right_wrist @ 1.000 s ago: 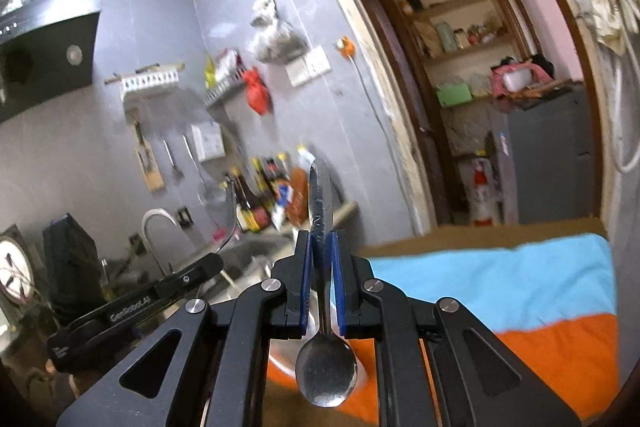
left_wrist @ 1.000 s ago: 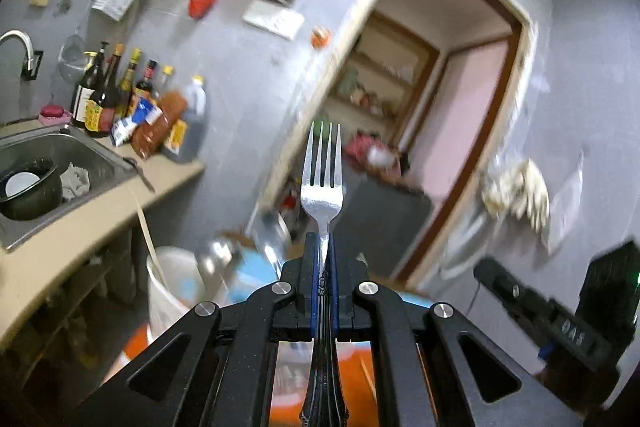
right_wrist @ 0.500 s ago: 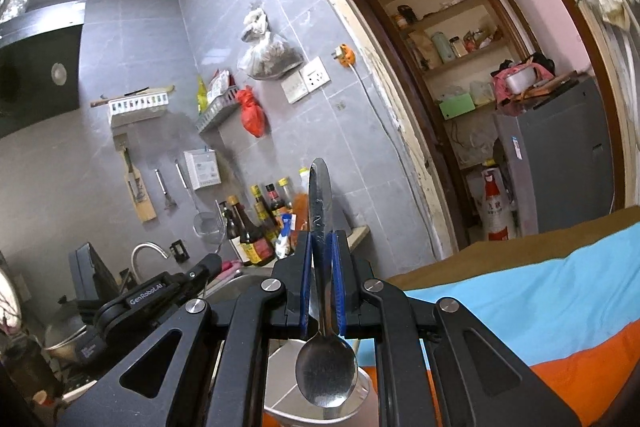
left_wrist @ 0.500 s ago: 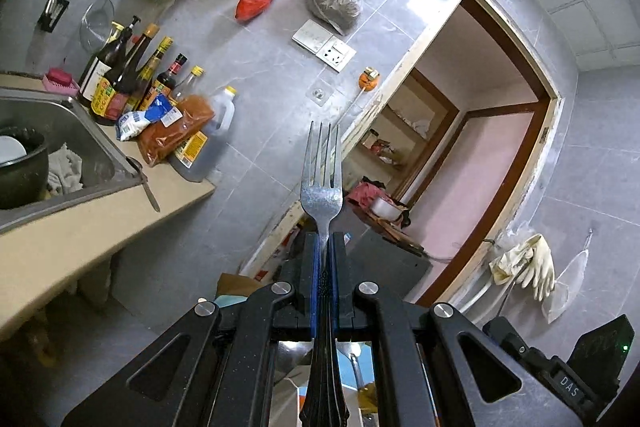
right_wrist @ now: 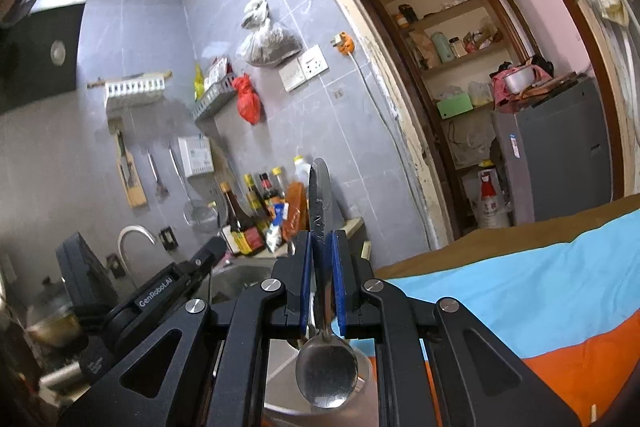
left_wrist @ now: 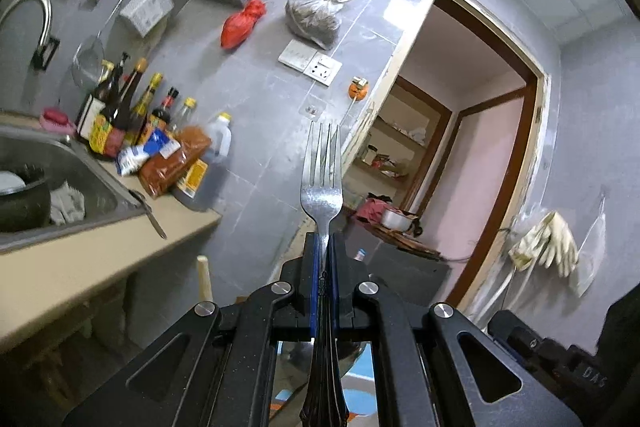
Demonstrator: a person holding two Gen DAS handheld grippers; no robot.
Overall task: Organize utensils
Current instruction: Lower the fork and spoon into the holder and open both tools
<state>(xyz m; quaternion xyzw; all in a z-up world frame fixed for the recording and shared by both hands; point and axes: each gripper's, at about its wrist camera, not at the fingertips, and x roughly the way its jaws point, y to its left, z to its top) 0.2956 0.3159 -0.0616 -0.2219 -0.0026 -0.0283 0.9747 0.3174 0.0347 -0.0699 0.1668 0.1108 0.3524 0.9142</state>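
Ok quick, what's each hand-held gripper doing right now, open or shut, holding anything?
Left hand-held gripper: shut on the fork, tines pointing forward.
Right hand-held gripper: shut on the spoon, bowl toward the camera.

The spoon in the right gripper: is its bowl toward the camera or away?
Toward the camera: the spoon bowl hangs behind the blue pads; its handle points forward.

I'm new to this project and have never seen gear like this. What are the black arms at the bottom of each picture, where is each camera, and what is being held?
No robot here: a person carries a pair of hand-held tongs in each hand, each with a wide-angle camera looking forward along its fingers. The black arms are the tongs themselves. In the left view, the left tongs are shut on a fork, prongs pointing away. In the right view, the right tongs are shut on a spoon, bowl towards the camera. Behind is a kitchen: sink, bottles, and a blue and orange cloth.
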